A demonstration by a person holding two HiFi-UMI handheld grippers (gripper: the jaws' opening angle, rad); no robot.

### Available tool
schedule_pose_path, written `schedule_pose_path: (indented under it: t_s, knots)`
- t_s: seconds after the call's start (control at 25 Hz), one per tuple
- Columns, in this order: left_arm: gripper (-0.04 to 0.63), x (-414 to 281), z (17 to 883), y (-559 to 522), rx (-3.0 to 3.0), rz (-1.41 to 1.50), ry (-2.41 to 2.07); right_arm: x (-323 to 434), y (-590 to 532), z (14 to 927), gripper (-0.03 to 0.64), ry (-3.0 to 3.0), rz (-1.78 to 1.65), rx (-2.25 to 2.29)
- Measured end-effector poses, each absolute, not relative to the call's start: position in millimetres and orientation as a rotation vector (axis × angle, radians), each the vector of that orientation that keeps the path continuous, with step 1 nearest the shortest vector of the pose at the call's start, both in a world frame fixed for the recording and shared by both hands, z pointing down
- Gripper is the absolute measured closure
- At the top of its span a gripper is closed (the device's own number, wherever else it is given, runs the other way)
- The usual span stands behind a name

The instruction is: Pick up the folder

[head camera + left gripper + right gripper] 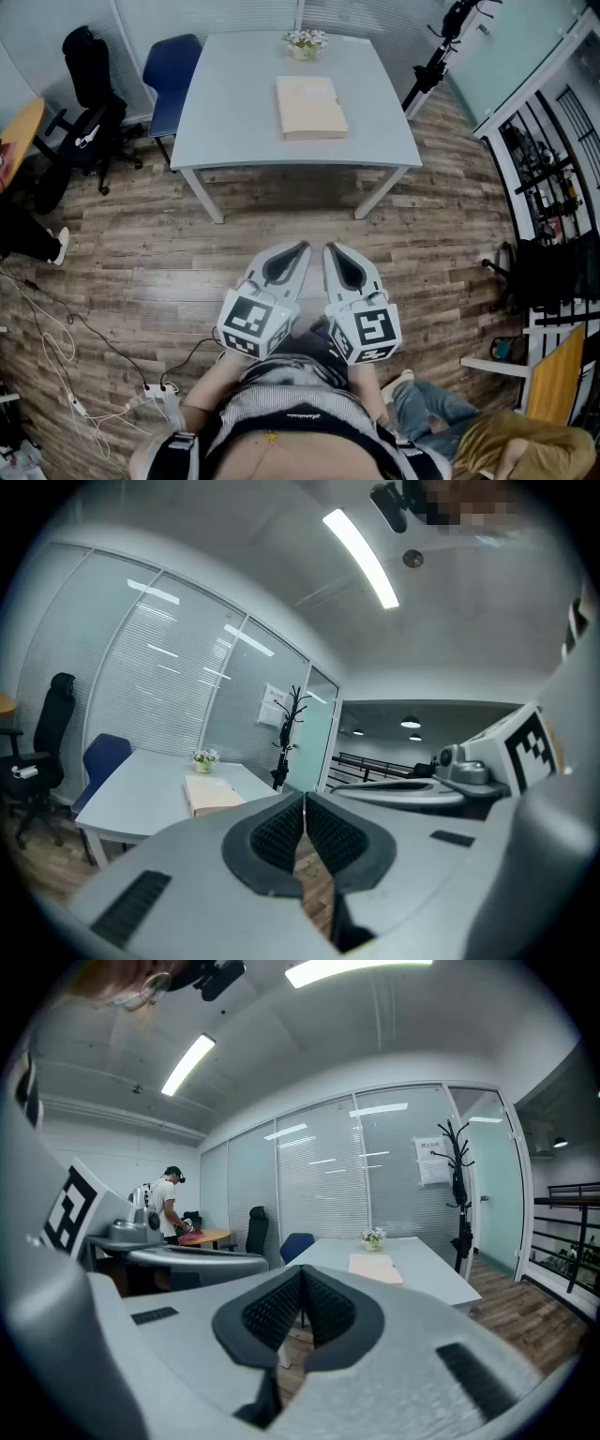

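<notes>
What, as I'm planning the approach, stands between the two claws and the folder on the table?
Nothing visible does. Both the left claw and right claw, shut and empty, face wooden floor, then the near edge of the table. The folder lies on open tabletop; the flower pot sits beyond it, the blue chair off to the left.

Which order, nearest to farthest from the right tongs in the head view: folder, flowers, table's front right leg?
1. Table leg, just ahead of the right tongs.
2. Folder, lying mid-way across the table.
3. Flowers, at its far edge, beyond the folder.
</notes>
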State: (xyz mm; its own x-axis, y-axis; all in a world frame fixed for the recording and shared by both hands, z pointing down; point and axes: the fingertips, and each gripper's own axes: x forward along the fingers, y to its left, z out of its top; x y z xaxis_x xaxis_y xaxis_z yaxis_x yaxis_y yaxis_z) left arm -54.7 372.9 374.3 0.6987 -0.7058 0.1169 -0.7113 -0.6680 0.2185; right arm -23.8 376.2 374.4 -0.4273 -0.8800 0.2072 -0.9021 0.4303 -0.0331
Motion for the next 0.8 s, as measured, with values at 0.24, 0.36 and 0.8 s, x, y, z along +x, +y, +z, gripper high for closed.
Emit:
schedule_pose_path:
  t_s: [0.24, 0.36, 0.8]
  knots:
    - [0.58, -62.4, 375.6, 362.3, 2.648, 0.006, -1.18, -25.5, 369.1, 372.0, 0.601, -2.578, 0.244, 1.615]
    - [0.56, -65.4, 376.8, 357.2, 2.632, -0.025, -1.189, -27.0, 365.5, 374.6, 0.532, -2.585, 0.258, 1.606]
    - [0.5, -77.2, 390.4, 330.9, 2.575, -0.015, -1.223, -28.1, 343.4, 384.8, 0.512, -2.561, 0.289, 1.573]
